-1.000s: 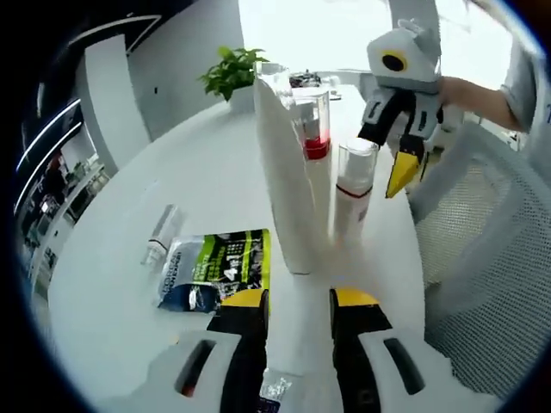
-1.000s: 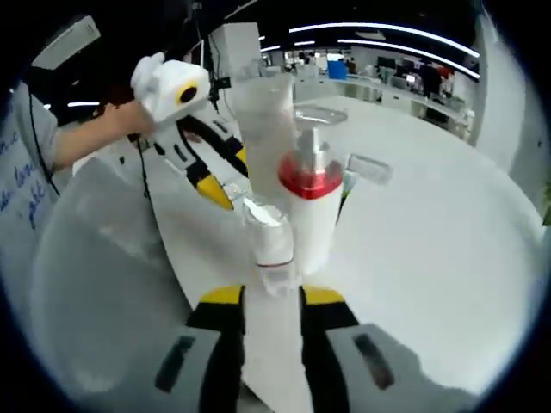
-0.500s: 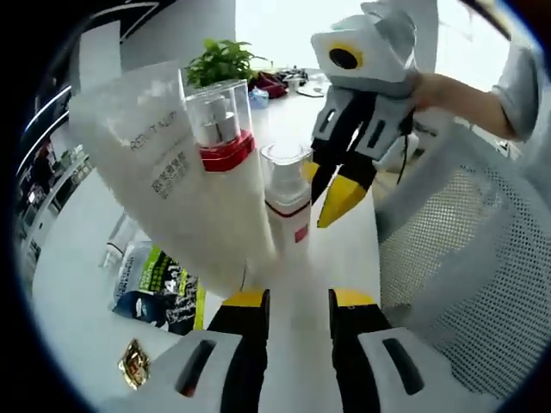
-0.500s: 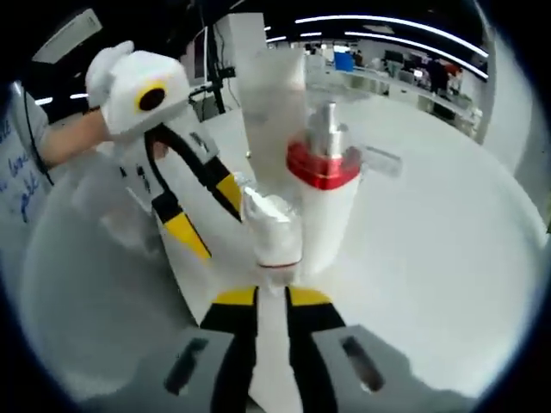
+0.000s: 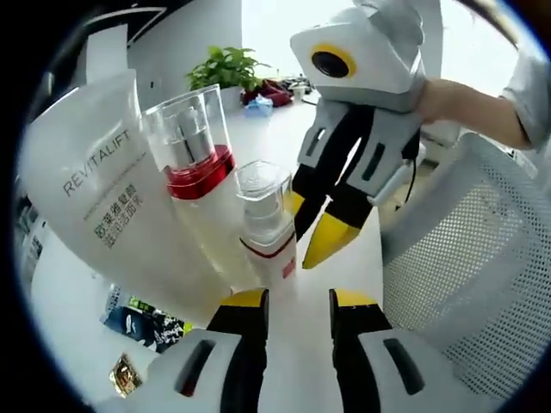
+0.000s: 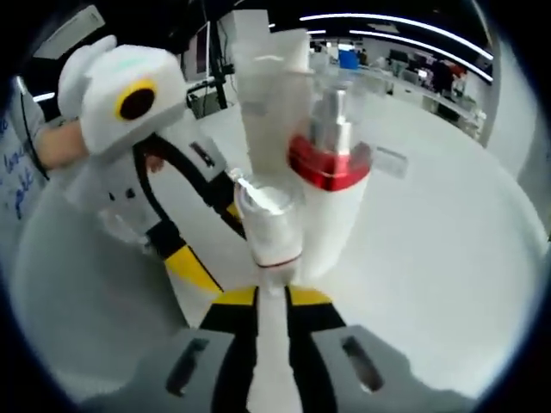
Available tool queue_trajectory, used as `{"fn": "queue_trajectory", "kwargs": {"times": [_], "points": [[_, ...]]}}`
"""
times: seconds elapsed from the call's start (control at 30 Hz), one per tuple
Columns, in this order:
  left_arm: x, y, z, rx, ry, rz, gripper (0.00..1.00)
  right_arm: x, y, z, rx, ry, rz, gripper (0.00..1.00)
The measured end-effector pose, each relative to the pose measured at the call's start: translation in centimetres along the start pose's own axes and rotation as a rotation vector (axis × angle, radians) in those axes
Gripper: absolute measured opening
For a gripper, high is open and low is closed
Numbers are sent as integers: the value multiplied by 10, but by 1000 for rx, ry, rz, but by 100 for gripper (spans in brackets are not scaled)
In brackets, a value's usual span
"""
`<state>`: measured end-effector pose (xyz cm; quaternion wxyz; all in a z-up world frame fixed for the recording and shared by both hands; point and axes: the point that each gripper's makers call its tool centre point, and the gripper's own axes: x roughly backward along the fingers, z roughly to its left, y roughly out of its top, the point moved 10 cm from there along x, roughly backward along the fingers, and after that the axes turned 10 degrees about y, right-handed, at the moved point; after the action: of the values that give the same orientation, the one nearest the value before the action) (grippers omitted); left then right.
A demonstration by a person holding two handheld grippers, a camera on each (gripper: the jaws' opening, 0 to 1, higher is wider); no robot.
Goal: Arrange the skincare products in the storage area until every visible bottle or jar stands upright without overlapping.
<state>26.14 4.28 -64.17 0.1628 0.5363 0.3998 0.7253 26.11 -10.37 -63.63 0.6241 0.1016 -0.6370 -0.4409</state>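
Three products stand packed together near the white table's [image 5: 340,258] edge, beside a mesh chair [image 5: 469,249]: a large tube [image 5: 103,206], a red-collared pump bottle [image 5: 202,202] touching it, and a small clear-capped bottle [image 5: 269,237] in front, with bare tabletop beyond them in the right gripper view. The right gripper [image 6: 274,297] is clamped on the small bottle's [image 6: 271,228] base. The left gripper [image 5: 299,297] has its jaws parted and holds nothing, with the small bottle just ahead of its left jaw; a sachet [image 5: 142,318] lies flat behind the tube.
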Motion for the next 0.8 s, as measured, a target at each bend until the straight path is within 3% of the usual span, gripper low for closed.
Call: {"fn": "queue_trajectory", "kwargs": {"times": [0.6, 0.8], "points": [[0, -2, -2, -1, -15, 11, 22, -7, 0, -5, 35, 10, 32, 9], [3, -3, -1, 7, -8, 21, 22, 4, 3, -3, 4, 2, -17, 13]]}}
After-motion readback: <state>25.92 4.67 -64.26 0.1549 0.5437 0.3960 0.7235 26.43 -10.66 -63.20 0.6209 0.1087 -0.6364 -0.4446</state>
